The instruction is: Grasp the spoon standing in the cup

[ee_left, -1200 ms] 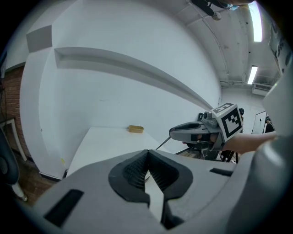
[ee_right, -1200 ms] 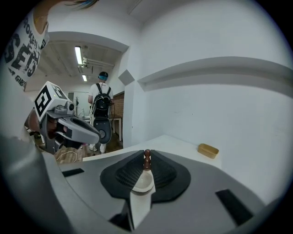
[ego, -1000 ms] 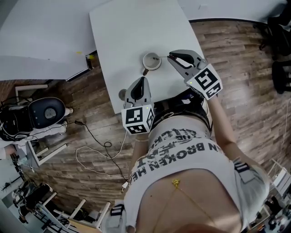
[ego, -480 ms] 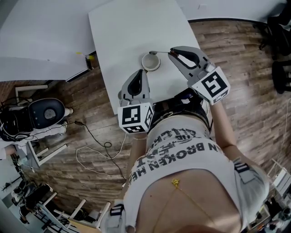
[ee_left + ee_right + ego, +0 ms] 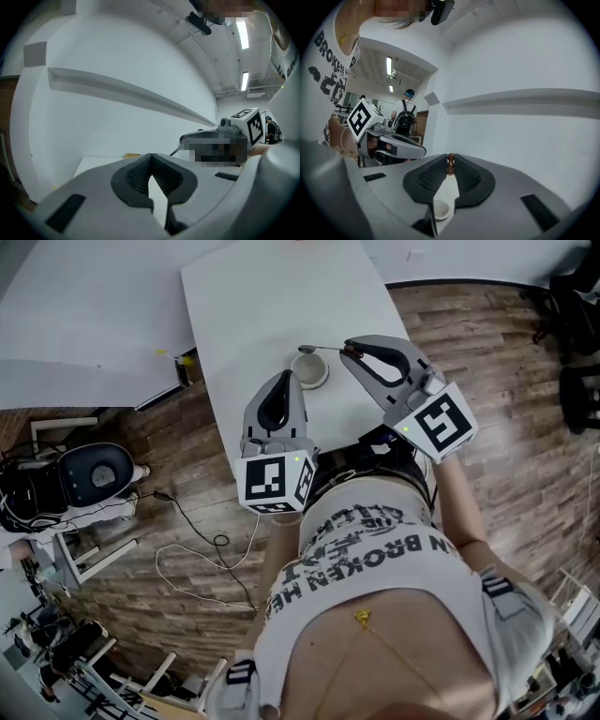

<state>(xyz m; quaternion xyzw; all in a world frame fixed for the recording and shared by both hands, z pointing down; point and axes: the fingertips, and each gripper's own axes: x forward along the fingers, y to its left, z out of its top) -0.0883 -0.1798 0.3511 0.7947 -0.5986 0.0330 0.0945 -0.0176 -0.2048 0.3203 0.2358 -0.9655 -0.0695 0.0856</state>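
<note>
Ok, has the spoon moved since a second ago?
Yes. Held by the right gripper, the spoon has risen up and away from the cup, which sits where it was.

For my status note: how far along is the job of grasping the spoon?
Done: the right claw is closed on the handle of the spoon. In hand: the spoon hangs about level above the cup, apparently clear of it. Remaining: nothing visible; the left claw is shut and empty.
</note>
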